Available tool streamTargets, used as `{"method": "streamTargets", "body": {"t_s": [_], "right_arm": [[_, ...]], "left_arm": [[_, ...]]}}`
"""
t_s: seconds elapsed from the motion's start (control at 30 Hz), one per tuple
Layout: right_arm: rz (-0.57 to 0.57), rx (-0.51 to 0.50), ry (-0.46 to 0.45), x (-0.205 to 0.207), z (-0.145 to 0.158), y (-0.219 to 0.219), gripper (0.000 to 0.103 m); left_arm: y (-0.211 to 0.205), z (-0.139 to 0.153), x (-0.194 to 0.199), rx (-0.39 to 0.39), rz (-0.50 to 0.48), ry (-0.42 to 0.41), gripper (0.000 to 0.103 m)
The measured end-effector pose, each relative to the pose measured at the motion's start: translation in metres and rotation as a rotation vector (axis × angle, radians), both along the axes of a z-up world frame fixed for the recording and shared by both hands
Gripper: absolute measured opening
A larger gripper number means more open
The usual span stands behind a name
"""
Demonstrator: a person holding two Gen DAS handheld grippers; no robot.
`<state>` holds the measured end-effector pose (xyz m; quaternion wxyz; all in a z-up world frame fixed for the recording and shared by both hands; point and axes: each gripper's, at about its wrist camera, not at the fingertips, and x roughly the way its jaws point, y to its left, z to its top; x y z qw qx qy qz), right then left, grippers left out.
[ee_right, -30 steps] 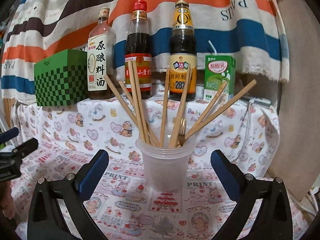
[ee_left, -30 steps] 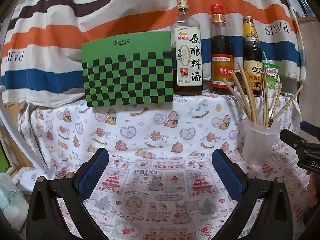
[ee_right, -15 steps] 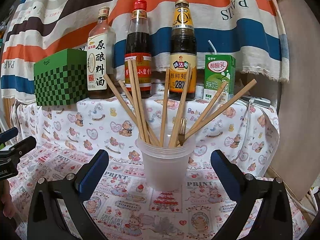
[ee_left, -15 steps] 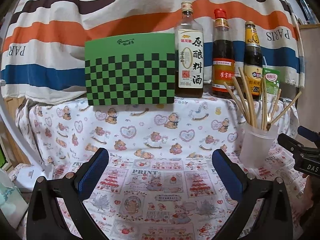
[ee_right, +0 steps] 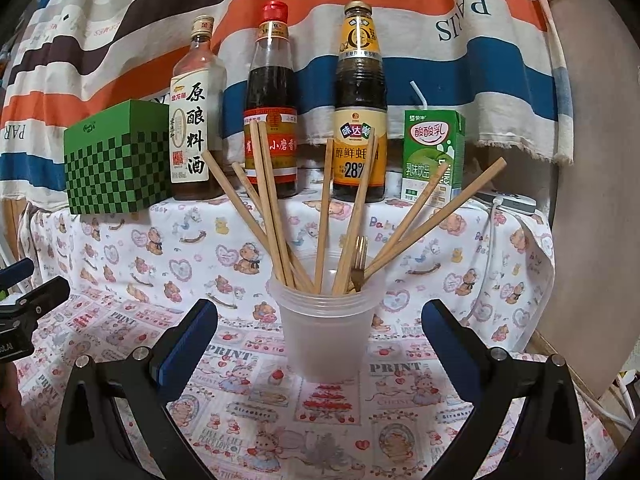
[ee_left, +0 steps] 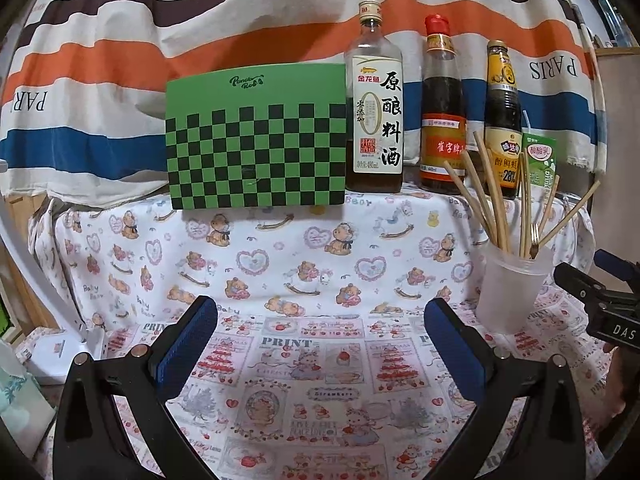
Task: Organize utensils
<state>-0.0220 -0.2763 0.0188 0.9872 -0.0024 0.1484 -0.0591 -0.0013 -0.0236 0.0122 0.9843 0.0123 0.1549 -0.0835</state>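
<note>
A translucent plastic cup (ee_right: 326, 336) stands on the printed tablecloth and holds several wooden chopsticks (ee_right: 272, 208) and a small gold fork (ee_right: 359, 260). My right gripper (ee_right: 320, 344) is open and empty, with the cup just ahead between its blue pads (ee_right: 188, 340). In the left wrist view the cup (ee_left: 510, 288) stands at the right with the chopsticks (ee_left: 494, 200) fanned out. My left gripper (ee_left: 320, 344) is open and empty over bare cloth, left of the cup. The other gripper's black body (ee_left: 600, 304) shows at the right edge.
Along the back stand a green checkered box (ee_left: 256, 140), three sauce bottles (ee_left: 376, 100) (ee_left: 442, 112) (ee_left: 502, 120) and a green drink carton (ee_right: 432, 152). A striped cloth (ee_left: 240, 20) hangs behind. A white cable (ee_right: 490, 248) hangs at the table's right edge.
Both grippers have drawn back a little from the table, so the scene sits slightly lower and farther. Both stay open. The cup and utensils have not moved.
</note>
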Motion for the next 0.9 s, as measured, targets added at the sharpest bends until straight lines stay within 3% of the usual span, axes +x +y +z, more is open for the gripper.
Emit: {"method": "streamTargets", "body": {"t_s": [0.9], "right_arm": [[0.001, -0.001, 0.001, -0.0010, 0.0003, 0.0000, 0.103]], "left_arm": [[0.0015, -0.0003, 0.0011, 0.002, 0.023, 0.002, 0.103]]}}
